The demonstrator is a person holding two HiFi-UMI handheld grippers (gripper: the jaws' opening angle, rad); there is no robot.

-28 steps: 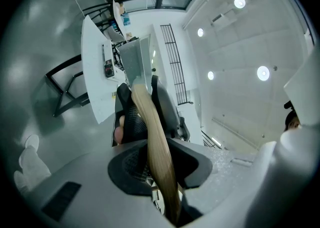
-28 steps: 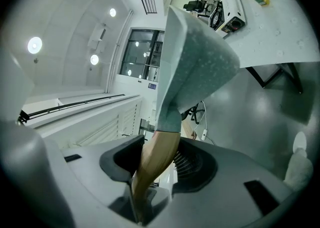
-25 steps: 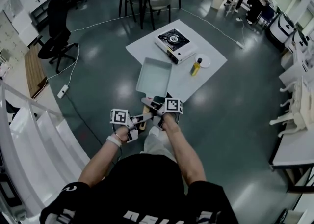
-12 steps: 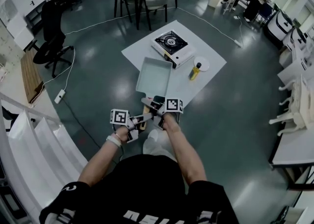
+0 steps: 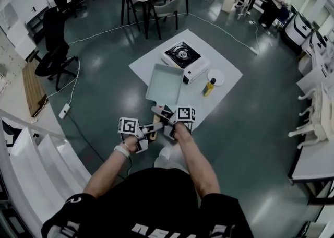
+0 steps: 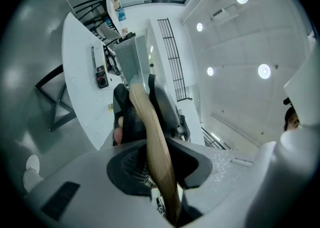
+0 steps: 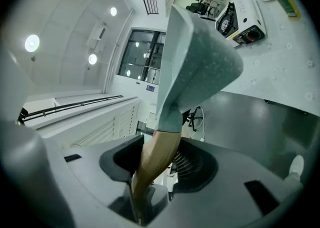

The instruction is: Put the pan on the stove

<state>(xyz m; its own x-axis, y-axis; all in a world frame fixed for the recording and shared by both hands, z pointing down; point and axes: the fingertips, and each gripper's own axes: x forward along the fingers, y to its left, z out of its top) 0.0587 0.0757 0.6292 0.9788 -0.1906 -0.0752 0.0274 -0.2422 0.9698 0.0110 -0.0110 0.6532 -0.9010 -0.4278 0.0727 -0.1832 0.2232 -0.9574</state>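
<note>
We hold the empty pan (image 5: 164, 84) by its wooden handle (image 6: 150, 122), which the left gripper (image 5: 150, 128) and right gripper (image 5: 164, 115) both clamp. It hangs over the desk (image 5: 156, 57) edge beside the stove (image 5: 183, 57), nearer the stove than before.

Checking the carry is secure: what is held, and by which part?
The pan, by its wooden handle; right gripper clamps nearer the pan, left gripper behind it.

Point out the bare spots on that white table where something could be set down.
Bare: the table corner right of the plate, and the near strip between the bottle and the held pan. Crowded: stove, bottle and plate sit close together.
</note>
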